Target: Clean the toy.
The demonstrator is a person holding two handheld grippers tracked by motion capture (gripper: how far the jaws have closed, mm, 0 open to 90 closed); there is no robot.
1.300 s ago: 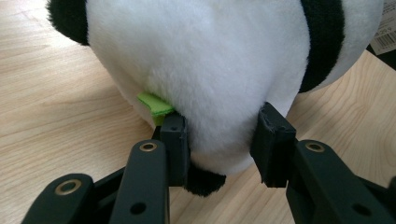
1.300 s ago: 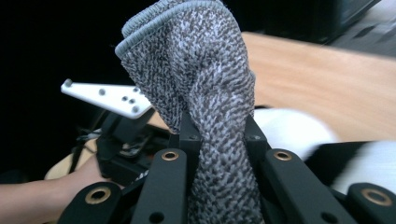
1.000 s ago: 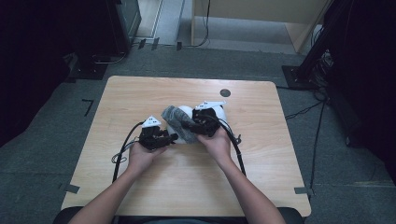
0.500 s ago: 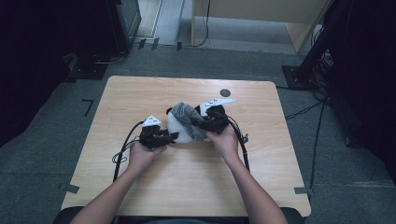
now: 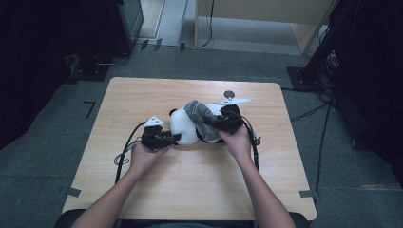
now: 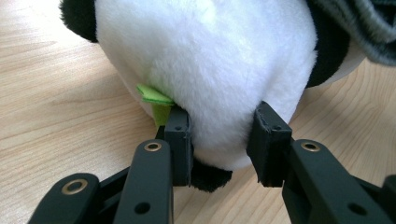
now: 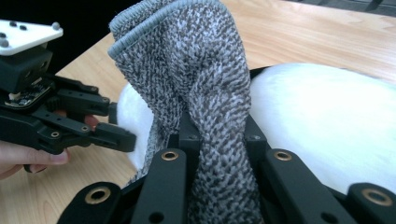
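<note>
A black-and-white panda plush [image 5: 184, 128] lies on the wooden table [image 5: 142, 99], a little right of its middle. My left gripper [image 5: 177, 137] comes at it from the left. Both pads press into the white fur [image 6: 210, 56], next to a green tag [image 6: 154, 98]. A grey knitted cloth [image 5: 199, 114] drapes over the plush's right part. My right gripper [image 5: 214, 122] is shut on a bunched fold of that cloth [image 7: 201, 70], which stands up above its jaws. In the right gripper view the left gripper [image 7: 116, 126] shows at the left, against the plush [image 7: 317, 121].
A small dark disc [image 5: 229, 93] lies on the table behind the plush. Black cables [image 5: 124, 152] trail from both grippers across the near tabletop. Dark furniture and a carpeted floor surround the table.
My right gripper has pulled the grey cloth to the right, baring more of the panda's white fur. The left gripper has kept its place on the plush.
</note>
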